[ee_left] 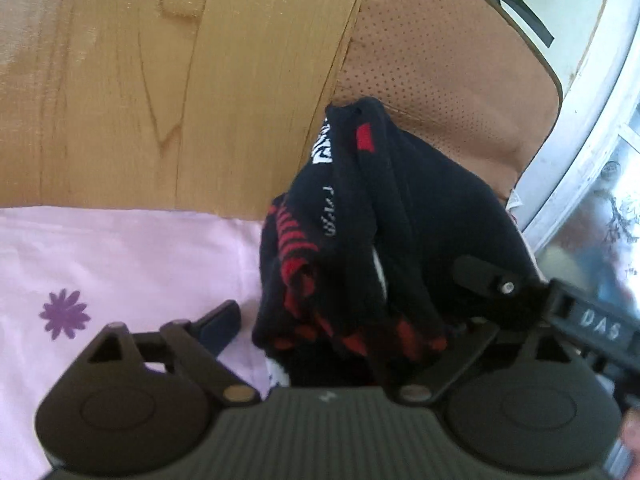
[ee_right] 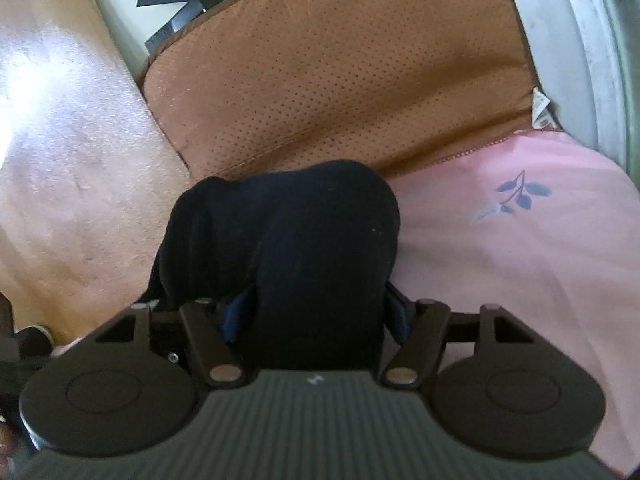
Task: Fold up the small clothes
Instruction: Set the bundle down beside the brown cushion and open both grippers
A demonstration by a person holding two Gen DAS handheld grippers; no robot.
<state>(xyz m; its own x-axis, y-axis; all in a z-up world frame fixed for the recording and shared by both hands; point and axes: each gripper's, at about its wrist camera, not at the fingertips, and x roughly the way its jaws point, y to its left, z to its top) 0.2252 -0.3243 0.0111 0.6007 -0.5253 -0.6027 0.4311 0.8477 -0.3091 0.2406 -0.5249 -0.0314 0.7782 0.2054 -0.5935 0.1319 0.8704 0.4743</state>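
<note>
Left gripper [ee_left: 340, 300]: jaws wide; the sock [ee_left: 360, 220] hangs between them, grip unclear.
Sock: black with red stripes, bunched over the pink sheet [ee_left: 120, 260], by the brown cushion [ee_left: 440, 80].
Right gripper [ee_right: 316, 312]: partly open, black cloth between its fingers; grip unclear.
Handling: soft, light, floppy; best held at the cuff.
Hidden: fingertips under cloth; sock's shape unclear.
</note>
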